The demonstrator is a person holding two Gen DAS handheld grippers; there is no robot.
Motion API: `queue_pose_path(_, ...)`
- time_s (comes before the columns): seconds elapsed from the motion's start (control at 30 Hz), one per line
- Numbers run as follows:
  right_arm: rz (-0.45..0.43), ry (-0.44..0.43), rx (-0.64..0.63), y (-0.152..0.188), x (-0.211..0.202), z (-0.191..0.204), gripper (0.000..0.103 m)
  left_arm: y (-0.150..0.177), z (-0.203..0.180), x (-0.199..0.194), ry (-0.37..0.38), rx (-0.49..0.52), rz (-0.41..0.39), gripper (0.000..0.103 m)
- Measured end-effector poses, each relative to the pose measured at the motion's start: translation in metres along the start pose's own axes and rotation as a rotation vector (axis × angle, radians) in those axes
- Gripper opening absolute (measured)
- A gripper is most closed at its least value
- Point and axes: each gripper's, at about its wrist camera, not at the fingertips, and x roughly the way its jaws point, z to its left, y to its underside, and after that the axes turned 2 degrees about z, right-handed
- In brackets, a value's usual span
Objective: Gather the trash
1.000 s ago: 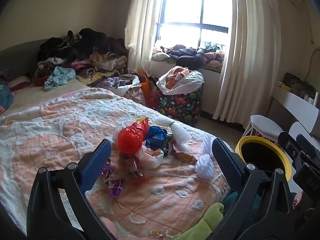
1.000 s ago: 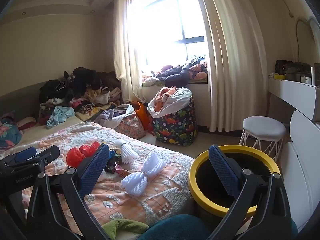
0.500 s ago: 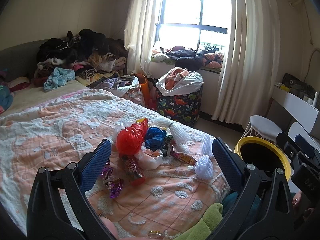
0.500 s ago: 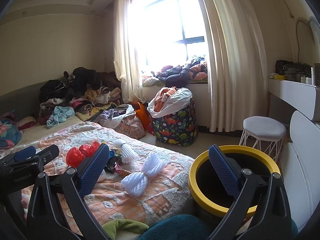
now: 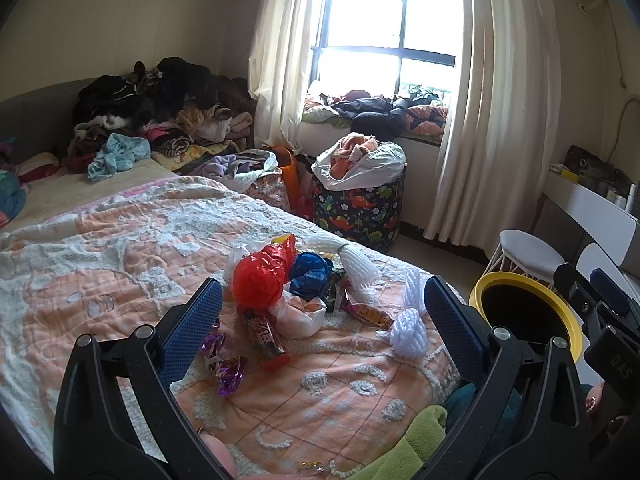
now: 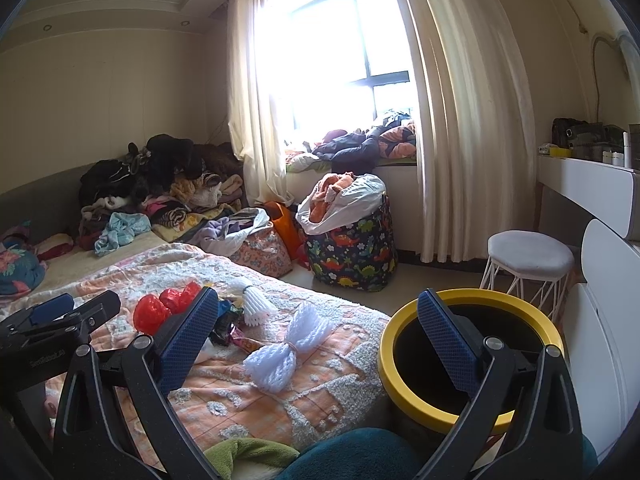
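A heap of trash lies on the bed: a red plastic bag (image 5: pixel 258 278), a blue bag (image 5: pixel 310 274), a white bag with scraps (image 5: pixel 298 314), a red snack tube (image 5: pixel 266 334), a purple wrapper (image 5: pixel 224 364), an orange wrapper (image 5: pixel 370 314) and white foam netting (image 5: pixel 408 330). The netting (image 6: pixel 286 346) and red bag (image 6: pixel 154 308) also show in the right wrist view. My left gripper (image 5: pixel 316 320) is open just short of the heap, holding nothing. My right gripper (image 6: pixel 316 336) is open and empty, between the netting and the yellow-rimmed bin (image 6: pixel 400 372), which also appears right of the bed (image 5: pixel 574 332).
The bed's peach quilt (image 5: pixel 100 264) stretches left. Piled clothes (image 5: pixel 160 120) sit at its far end. A dinosaur-print laundry bag (image 5: pixel 358 210) and a white stool (image 5: pixel 528 254) stand on the floor by the window. A white desk (image 6: pixel 592 188) is at right.
Both grippers have stayed open and nearly still; the left view has crept slightly closer to the trash heap.
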Motion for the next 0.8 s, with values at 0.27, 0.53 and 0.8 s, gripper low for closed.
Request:
queue_pose_path(0.27, 0.002, 0.0, 0.002, 0.001, 0.0, 0.0, 0.097, 0.0, -0.003, -0.001, 0.001, 0.0, 0.001, 0.093)
queue_pose_path(0.53, 0.006, -0.002, 0.004, 0.003, 0.003, 0.0, 0.097, 0.007, 0.0, 0.003, 0.004, -0.006, 0.007, 0.093)
queue_pose_path(0.8, 0.04, -0.028, -0.005, 0.011, 0.007, 0.012, 0.097, 0.009, 0.01, 0.009, -0.005, -0.04, 0.016, 0.093)
